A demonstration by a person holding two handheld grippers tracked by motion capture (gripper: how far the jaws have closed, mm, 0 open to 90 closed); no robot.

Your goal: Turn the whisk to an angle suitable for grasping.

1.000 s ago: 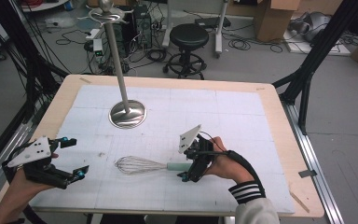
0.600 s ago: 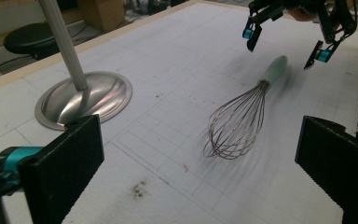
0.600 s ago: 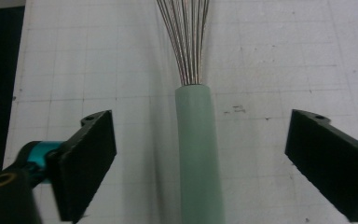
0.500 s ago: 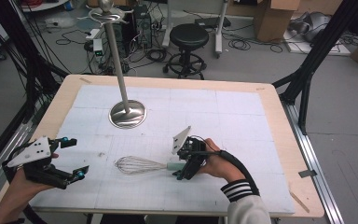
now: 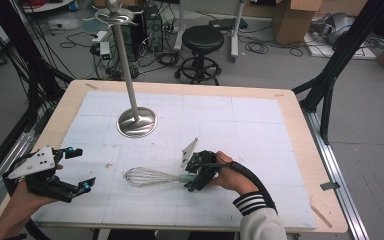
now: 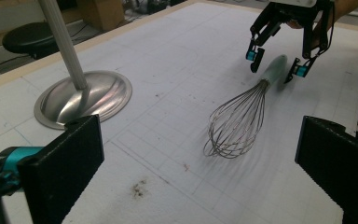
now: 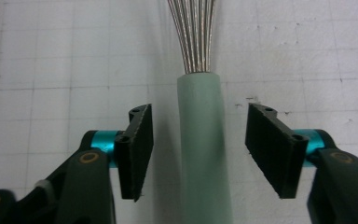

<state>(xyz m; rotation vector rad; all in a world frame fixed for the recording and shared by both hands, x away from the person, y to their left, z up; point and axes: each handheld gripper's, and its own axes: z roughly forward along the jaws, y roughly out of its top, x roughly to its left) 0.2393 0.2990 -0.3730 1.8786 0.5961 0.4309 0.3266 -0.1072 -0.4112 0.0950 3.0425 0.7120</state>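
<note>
Whisk (image 5: 150, 176) lies flat on the white gridded mat (image 5: 260, 125), near the front edge, wire head toward nine o'clock and pale green handle (image 7: 204, 149) toward three o'clock. What has changed is my right gripper (image 5: 196, 176): a second ago it hung a little higher and farther toward three o'clock with its jaws at their widest, and since then I have brought it down over the handle while the jaws have just been closing. In the right gripper view the handle runs straight up the middle between the two black pads (image 7: 137, 149), with a strip of mat showing on either side, so the jaws are narrowed but not yet pressing on it. The left gripper view agrees: the two teal-tipped fingers straddle the handle just behind where the wires enter.

I judge that the grasp is lined up and only the last squeeze is missing; nothing has been lifted.

My left gripper (image 5: 75, 170) has not shifted from its place at the table's eight o'clock corner, jaws wide apart and holding nothing, looking across at the whisk. The metal stand (image 5: 136, 121), with its round base and tall pole, sits at about eleven o'clock from the whisk, well apart from it.
</note>
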